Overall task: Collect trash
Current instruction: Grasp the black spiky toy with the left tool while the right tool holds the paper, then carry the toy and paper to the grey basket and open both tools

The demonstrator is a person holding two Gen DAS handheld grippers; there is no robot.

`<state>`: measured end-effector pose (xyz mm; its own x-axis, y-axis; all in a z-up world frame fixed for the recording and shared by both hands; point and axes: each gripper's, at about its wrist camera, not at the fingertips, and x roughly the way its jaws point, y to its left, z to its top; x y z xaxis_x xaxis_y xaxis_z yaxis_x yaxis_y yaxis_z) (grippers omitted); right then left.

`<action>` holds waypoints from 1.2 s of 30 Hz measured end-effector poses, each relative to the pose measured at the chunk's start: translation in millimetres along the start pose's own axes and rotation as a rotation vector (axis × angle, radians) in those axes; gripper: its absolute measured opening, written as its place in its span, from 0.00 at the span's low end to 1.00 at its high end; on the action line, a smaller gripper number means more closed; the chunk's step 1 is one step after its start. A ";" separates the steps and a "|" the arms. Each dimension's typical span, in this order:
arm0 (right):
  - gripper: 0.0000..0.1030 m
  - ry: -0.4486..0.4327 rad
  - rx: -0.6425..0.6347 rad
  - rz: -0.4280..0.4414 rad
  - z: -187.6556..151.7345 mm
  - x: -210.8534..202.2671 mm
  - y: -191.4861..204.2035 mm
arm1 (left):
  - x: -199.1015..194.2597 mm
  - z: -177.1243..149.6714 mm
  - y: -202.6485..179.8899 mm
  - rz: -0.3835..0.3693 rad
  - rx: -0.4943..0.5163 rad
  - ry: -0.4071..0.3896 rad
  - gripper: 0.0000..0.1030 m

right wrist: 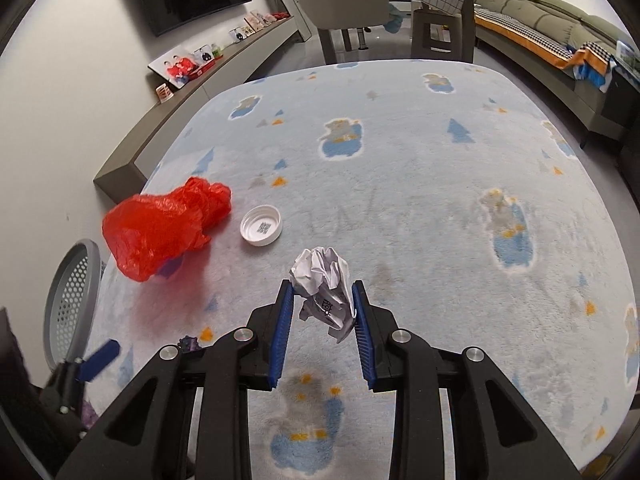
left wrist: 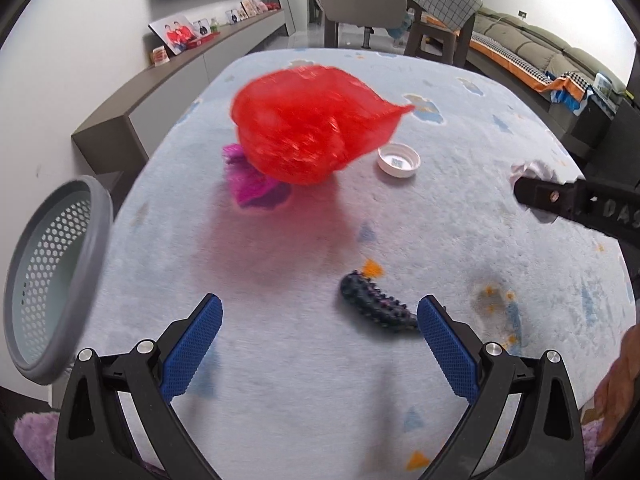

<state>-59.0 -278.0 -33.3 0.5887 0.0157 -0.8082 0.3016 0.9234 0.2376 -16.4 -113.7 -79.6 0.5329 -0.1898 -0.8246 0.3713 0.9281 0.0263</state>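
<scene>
My right gripper (right wrist: 322,286) is shut on a crumpled white paper ball (right wrist: 324,280), which it holds just above the light blue rug (right wrist: 400,184). A red plastic bag (left wrist: 312,128) (right wrist: 164,228) lies at the rug's left side, partly over a magenta wrapper (left wrist: 252,188). Right of the bag sits a white bottle cap (left wrist: 399,160) (right wrist: 261,225). My left gripper (left wrist: 320,302) hangs open over the rug with nothing between its pads. A dark spiky object (left wrist: 376,308) lies just ahead of its right fingertip. A grey perforated basket (left wrist: 52,280) (right wrist: 72,300) stands at the rug's left edge.
A low grey sideboard (left wrist: 180,80) with photo frames runs along the left wall. A chair (left wrist: 360,4) and a covered table stand beyond the rug's far edge, and a sofa (left wrist: 540,52) is at the back right. A person's hand (left wrist: 616,392) shows at the right border.
</scene>
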 end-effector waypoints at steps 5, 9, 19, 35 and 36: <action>0.28 -0.025 0.015 0.034 6.3 -12.6 -5.4 | 15.8 -1.9 -13.7 0.035 -0.004 0.041 0.93; 0.28 -0.032 0.019 0.050 7.6 -19.3 -9.6 | 19.4 -1.4 -16.5 0.054 -0.024 0.034 0.92; 0.28 -0.035 0.033 0.068 9.1 -23.3 -17.0 | 12.7 -7.3 -34.5 -0.039 0.018 0.039 0.31; 0.28 -0.037 -0.026 0.098 10.2 -24.5 15.4 | -28.7 6.5 12.2 -0.041 -0.015 -0.034 0.29; 0.28 -0.041 -0.036 0.105 10.5 -25.8 21.8 | -32.3 8.9 18.9 -0.032 -0.018 -0.043 0.29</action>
<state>-59.7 -262.3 -1.7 0.6460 0.0983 -0.7569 0.2097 0.9306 0.2999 -19.9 -92.9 -47.3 0.5537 -0.2327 -0.7996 0.3751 0.9269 -0.0100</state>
